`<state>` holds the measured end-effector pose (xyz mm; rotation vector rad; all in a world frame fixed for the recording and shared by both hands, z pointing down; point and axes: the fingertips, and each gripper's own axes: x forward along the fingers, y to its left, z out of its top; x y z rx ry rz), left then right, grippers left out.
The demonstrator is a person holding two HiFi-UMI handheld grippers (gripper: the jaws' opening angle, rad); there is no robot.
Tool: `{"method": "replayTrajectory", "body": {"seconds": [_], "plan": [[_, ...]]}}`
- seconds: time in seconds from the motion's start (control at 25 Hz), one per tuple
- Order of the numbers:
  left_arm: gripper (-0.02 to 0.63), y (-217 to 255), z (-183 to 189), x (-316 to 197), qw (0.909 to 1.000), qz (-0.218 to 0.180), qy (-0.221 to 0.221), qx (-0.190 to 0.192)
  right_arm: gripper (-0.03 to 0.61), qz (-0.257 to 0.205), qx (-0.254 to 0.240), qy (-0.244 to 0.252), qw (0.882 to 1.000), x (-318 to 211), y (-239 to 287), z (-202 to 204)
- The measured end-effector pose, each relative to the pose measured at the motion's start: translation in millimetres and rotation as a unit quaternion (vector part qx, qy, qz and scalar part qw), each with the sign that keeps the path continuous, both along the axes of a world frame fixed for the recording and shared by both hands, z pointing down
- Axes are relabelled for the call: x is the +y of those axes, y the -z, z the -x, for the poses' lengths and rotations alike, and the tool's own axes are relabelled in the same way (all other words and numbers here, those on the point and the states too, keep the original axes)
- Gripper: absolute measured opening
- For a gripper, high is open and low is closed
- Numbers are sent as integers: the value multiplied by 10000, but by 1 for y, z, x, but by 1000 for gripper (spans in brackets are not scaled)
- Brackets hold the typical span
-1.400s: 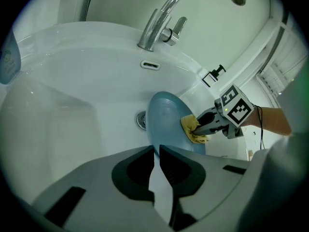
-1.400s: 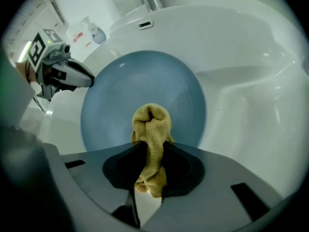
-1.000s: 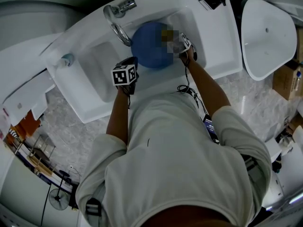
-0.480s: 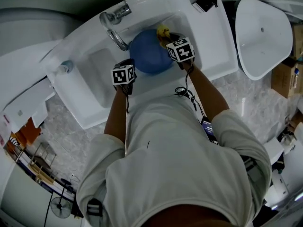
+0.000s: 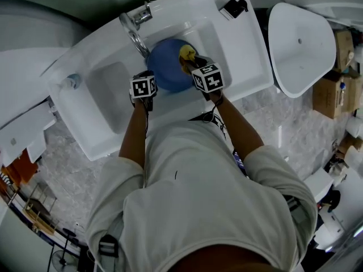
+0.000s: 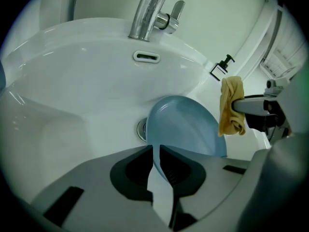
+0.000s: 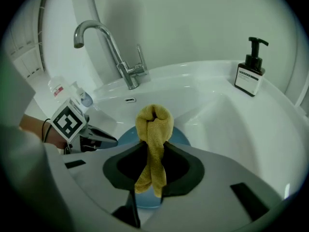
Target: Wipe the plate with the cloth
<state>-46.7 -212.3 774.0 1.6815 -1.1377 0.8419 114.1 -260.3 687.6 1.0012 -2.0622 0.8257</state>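
A glossy white ceramic sink (image 5: 108, 89) fills the scene. In its basin a round, smooth blue plate (image 5: 164, 67) is held tilted, its rim pinched at 8 o'clock between the jaws of the left gripper (image 6: 157, 153). A curved chrome faucet (image 5: 135, 30) rises at the plate's 11 o'clock. A white soap dispenser (image 7: 250, 74) with a black pump sits at 1 o'clock, its label too small to read. The right gripper (image 7: 152, 151) clamps a folded yellow terry cloth (image 7: 153, 124) over the plate's 2 o'clock edge.
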Motion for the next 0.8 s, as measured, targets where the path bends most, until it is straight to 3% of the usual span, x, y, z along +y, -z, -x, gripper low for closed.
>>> {"method": "replayTrajectory", "body": {"seconds": [0.2,0.4,0.6,0.8], "plan": [[74,12,2,-3,9997,-226,34,-95,86,-159,171,-1,9997,19,17,4],[66,68,6,4,9949,-805,383,475,86,-543,368,-58,9978,33,47,8],[28,123,2,20,9858,-1504,326,677,86,-787,-43,-320,9964,50,74,19],[25,156,-2,42,9767,-1919,781,564,86,-1041,-265,-90,9942,63,91,22]]}}
